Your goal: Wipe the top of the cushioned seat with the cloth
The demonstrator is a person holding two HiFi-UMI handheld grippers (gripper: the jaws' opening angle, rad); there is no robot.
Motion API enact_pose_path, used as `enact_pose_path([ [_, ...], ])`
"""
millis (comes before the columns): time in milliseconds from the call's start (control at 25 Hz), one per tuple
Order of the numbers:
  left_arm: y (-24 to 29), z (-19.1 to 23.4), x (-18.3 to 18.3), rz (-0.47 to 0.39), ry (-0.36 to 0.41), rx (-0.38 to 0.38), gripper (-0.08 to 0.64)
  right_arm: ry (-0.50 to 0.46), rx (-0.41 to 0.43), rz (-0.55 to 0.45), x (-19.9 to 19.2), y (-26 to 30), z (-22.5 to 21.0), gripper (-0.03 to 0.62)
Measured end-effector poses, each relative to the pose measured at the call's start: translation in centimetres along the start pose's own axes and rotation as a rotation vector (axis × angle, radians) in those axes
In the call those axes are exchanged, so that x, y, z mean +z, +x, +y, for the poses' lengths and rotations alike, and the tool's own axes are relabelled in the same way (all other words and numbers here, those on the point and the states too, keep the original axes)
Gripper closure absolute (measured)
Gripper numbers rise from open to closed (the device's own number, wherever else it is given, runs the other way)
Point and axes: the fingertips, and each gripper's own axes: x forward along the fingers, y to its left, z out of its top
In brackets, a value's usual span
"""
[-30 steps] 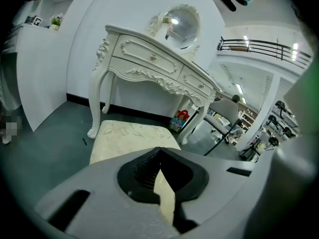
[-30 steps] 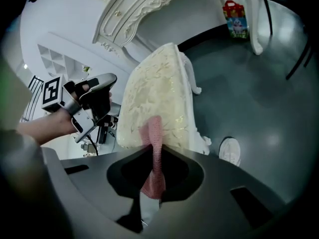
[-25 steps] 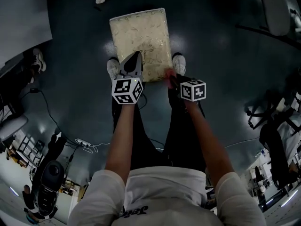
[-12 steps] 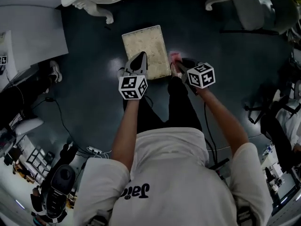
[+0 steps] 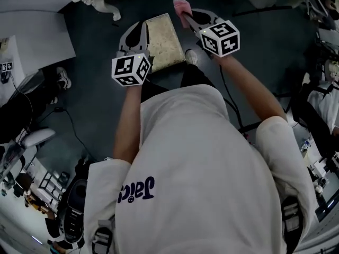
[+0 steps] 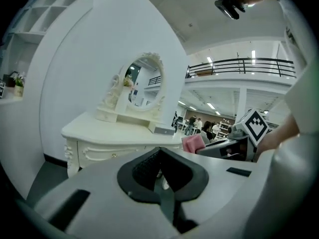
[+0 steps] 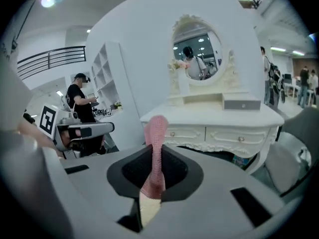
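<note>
The cream cushioned seat [image 5: 164, 33] stands on the dark floor below both raised grippers, partly hidden by them. My right gripper [image 7: 153, 178] is shut on a pink cloth [image 7: 155, 148], which sticks up between its jaws. In the head view the right gripper [image 5: 186, 15] holds the cloth [image 5: 181, 5] above the seat's right edge. My left gripper [image 6: 160, 176] is shut with nothing in it; in the head view the left gripper [image 5: 135, 32] hangs over the seat's left edge. Each gripper view shows the other gripper level beside it, apart.
A white carved dressing table [image 7: 219, 118] with an oval mirror [image 7: 202, 46] stands just ahead, also seen as the dressing table [image 6: 114, 133] in the left gripper view. White shelves [image 7: 107, 68] and a person in black [image 7: 82, 98] are at left. Cables [image 5: 69, 126] lie on the floor.
Both grippers have risen from just above the seat to the dressing table's height, now pointing level. The head camera has risen too. The pink cloth stays in the right gripper.
</note>
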Motion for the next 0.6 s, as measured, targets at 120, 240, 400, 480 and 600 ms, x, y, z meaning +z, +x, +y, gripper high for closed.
enact_pose_path([
  [120, -0.4, -1.2, 2.5, -0.036, 0.027, -0.032, 0.549, -0.050, -0.010, -0.036, 2.9, -1.4, 0.4, 0.557],
  [240, -0.9, -1.3, 4.5, -0.068, 0.047, -0.049, 0.549, -0.054, -0.035, -0.084, 5.2, -2.3, 0.6, 0.557],
  [400, -1.1, -0.9, 6.3, -0.111, 0.055, -0.037, 0.549, -0.054, -0.059, -0.141, 7.0, -2.9, 0.7, 0.557],
  [480, -1.3, -0.6, 7.1, -0.126, 0.054, -0.026, 0.549, -0.055, -0.069, -0.164, 7.7, -2.7, 1.1, 0.557],
  [600, -1.4, -0.5, 8.4, -0.152, 0.069, -0.014, 0.549, -0.045, -0.084, -0.210, 9.2, -2.3, 1.5, 0.557],
])
